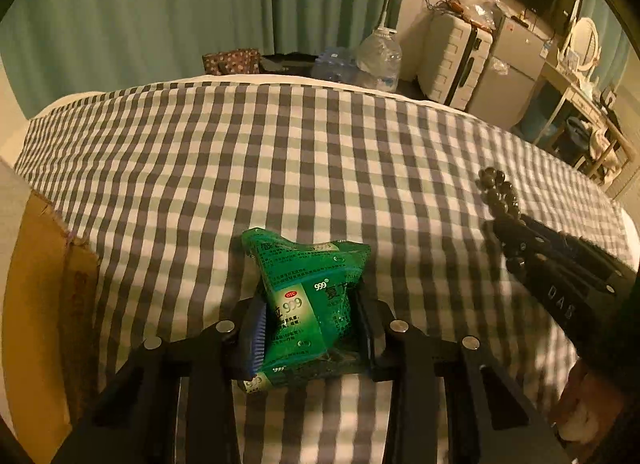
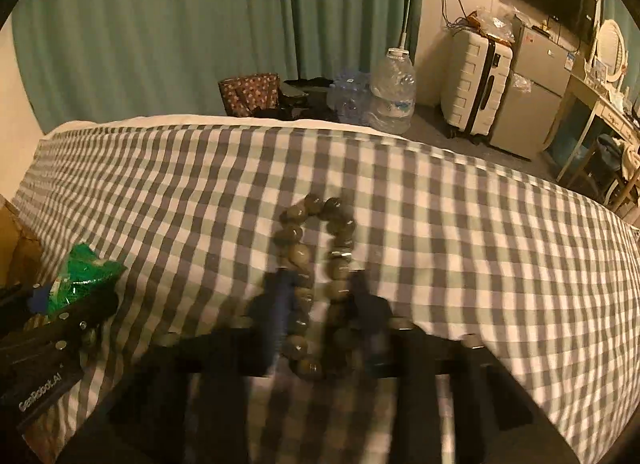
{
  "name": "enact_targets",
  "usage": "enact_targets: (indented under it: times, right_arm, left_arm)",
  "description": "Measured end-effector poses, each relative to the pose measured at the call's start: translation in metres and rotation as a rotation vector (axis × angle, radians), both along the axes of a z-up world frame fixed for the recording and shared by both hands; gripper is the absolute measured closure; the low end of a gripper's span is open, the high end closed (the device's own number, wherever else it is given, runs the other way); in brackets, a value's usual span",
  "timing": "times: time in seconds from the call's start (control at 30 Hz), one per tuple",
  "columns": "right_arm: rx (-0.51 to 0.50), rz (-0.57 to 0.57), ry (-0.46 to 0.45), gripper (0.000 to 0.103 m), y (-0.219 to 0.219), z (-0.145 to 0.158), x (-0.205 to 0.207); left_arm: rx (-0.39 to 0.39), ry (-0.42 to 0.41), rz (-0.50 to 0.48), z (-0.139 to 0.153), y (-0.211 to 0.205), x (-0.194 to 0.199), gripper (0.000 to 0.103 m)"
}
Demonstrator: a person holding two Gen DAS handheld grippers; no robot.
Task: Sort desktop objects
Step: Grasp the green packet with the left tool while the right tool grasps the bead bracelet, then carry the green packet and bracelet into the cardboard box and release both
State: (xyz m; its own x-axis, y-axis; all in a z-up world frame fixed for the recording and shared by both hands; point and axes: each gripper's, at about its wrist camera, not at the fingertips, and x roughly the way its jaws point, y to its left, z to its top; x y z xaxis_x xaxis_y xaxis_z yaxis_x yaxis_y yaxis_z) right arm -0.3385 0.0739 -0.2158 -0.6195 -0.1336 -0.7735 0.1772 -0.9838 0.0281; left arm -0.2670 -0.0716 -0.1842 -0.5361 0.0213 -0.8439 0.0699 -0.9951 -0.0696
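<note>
Crumpled between the fingers of the left gripper [image 1: 310, 328], a green medicine packet [image 1: 308, 296] is pinched from both sides and held low over the checked cloth [image 1: 240, 152], pointing toward the far edge. Beside it, the right gripper [image 2: 320, 316] is levelled close to the cloth, its jaws set around the near end of a bead bracelet [image 2: 316, 252]; whether the beads are squeezed cannot be told through the blur. A cardboard box [image 1: 36, 284] is seen at the left edge.

Blurred right gripper [image 2: 318, 300] at 6 o'clock, jaws straddling bead bracelet [image 2: 316, 268] on checked cloth [image 2: 480, 232]; closure unclear. Left gripper [image 2: 60, 324] at 8 o'clock clamping green packet [image 2: 82, 276].
</note>
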Motion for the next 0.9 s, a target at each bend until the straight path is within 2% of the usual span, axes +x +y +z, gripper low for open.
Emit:
enact_targets:
  times: [0.1, 0.17, 0.4, 0.53, 0.7, 0.9]
  right_arm:
    - [-0.068, -0.026, -0.039, 0.084, 0.012, 0.003, 0.005]
    - [-0.092, -0.022, -0.055, 0.092, 0.017, 0.008, 0.015]
    - [-0.206, -0.011, -0.071, 0.092, 0.026, 0.043, 0.064]
    - [-0.243, -0.007, -0.036, 0.092, 0.028, 0.075, 0.101]
    - [-0.260, 0.059, 0.041, 0.092, 0.007, 0.127, 0.146]
    - [-0.294, 0.192, 0.115, 0.092, -0.059, 0.187, 0.203]
  left_arm:
    - [0.017, -0.006, 0.002, 0.010, 0.003, 0.008, 0.067]
    - [0.022, 0.001, -0.001, 0.021, 0.001, 0.019, 0.067]
    - [0.048, 0.051, -0.012, 0.069, 0.004, 0.043, 0.067]
    - [0.044, 0.108, -0.025, 0.111, -0.001, 0.068, 0.067]
    - [0.050, 0.182, 0.001, 0.158, -0.018, 0.093, 0.067]
    - [0.057, 0.275, 0.036, 0.209, -0.055, 0.132, 0.066]
